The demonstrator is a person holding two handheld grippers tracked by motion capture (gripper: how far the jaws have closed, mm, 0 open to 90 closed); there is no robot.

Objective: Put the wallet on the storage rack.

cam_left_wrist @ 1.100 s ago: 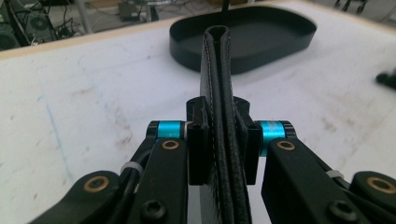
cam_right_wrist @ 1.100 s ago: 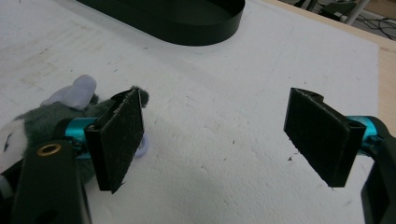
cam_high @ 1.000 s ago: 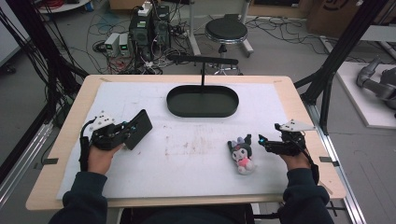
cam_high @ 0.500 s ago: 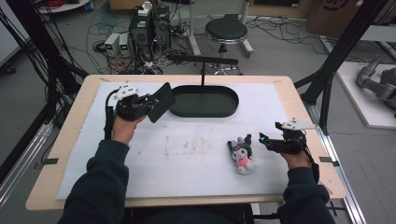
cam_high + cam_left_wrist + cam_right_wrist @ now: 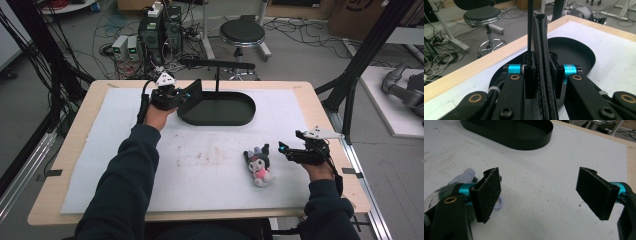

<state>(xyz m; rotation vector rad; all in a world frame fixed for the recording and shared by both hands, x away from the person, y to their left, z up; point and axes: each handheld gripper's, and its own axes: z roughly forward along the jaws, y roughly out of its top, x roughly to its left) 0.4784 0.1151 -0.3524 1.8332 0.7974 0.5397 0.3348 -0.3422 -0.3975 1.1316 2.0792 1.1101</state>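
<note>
A flat black leather wallet (image 5: 193,94) (image 5: 543,47) stands on edge, with my left gripper (image 5: 174,97) (image 5: 544,76) shut on it. It hangs at the left end of the black oval tray (image 5: 246,114) (image 5: 580,53), above the rim. A small plush toy (image 5: 258,163) with a dark head and pink body lies on the white mat at front right. My right gripper (image 5: 289,150) (image 5: 544,187) stands open just right of the plush (image 5: 464,176), nothing between its pads.
A black post with a horizontal bar (image 5: 217,65) (image 5: 530,25) rises from the tray's far side, close to the wallet. The white mat (image 5: 150,165) covers the wooden table. A stool (image 5: 242,34) and cabled equipment stand on the floor beyond the table.
My left gripper has carried the wallet from the table's left side forward and right to the tray's left end. The right gripper and plush have stayed put.
</note>
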